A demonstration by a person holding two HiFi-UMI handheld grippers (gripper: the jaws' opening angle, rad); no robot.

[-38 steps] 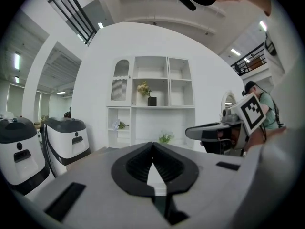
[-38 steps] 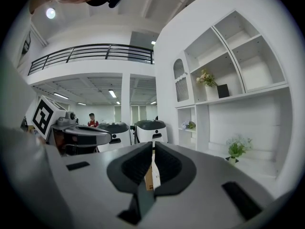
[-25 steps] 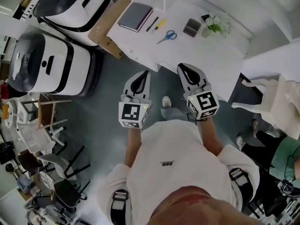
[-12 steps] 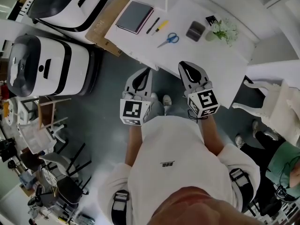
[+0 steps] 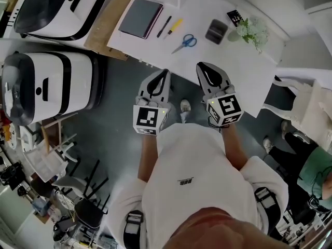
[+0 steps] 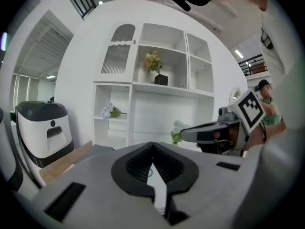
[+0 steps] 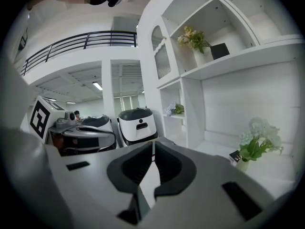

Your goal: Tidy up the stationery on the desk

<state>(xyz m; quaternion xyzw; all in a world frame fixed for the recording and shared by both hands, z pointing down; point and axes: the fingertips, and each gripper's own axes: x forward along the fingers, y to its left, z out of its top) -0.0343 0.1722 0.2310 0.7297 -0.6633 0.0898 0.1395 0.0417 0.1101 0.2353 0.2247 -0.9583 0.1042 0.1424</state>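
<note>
On the white desk [image 5: 238,71] lie a grey notebook [image 5: 140,17], a black pen [image 5: 164,26], a yellow pen [image 5: 174,28], blue scissors [image 5: 185,41] and a dark grey box [image 5: 216,31]. My left gripper [image 5: 165,72] hovers at the desk's near edge, shut and empty; its tips [image 6: 152,144] meet. Over the desk's near edge my right gripper [image 5: 199,66] is also shut with nothing in it, jaws [image 7: 153,143] closed. Both point toward the stationery, well short of it.
A flower vase [image 5: 251,31] and a small black card [image 5: 234,16] sit at the desk's far right. Two white-and-black machines [image 5: 49,87] and a cardboard box [image 5: 106,25] stand left. A white chair [image 5: 306,108] is right. White shelves [image 6: 152,89] rise behind the desk.
Both grippers have moved forward toward the desk, from over the floor to its near edge. Their jaws stay shut and empty.
</note>
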